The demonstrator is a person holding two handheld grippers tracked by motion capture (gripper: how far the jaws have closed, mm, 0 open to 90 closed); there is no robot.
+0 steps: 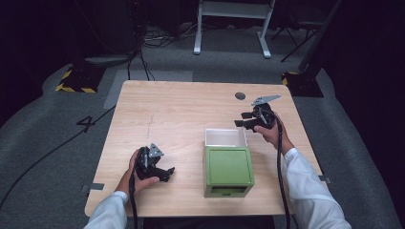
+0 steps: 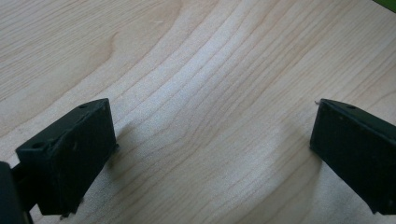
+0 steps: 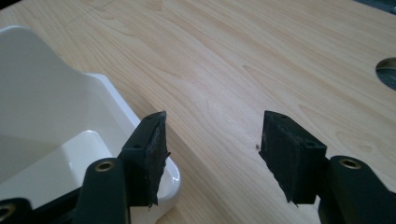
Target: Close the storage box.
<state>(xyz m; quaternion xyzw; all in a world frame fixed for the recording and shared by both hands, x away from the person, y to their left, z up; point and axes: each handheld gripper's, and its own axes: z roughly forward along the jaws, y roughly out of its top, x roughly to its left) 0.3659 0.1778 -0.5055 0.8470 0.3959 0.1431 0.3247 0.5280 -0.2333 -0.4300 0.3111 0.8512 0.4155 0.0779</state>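
Wooden desk [image 1: 157, 109] carried a green box [image 1: 228, 167]; right gripper [image 3: 212, 154], spread and empty beside its white drawer [image 3: 56, 140], risked clipping the rim

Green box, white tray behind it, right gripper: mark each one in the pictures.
green box [image 1: 228, 165]: high view, on its flat top face.
white tray [image 3: 51, 116]: right gripper view, on its inner wall.
right gripper [image 3: 212, 154]: right gripper view, midway between its two black fingertips, jaws apart over bare wood.
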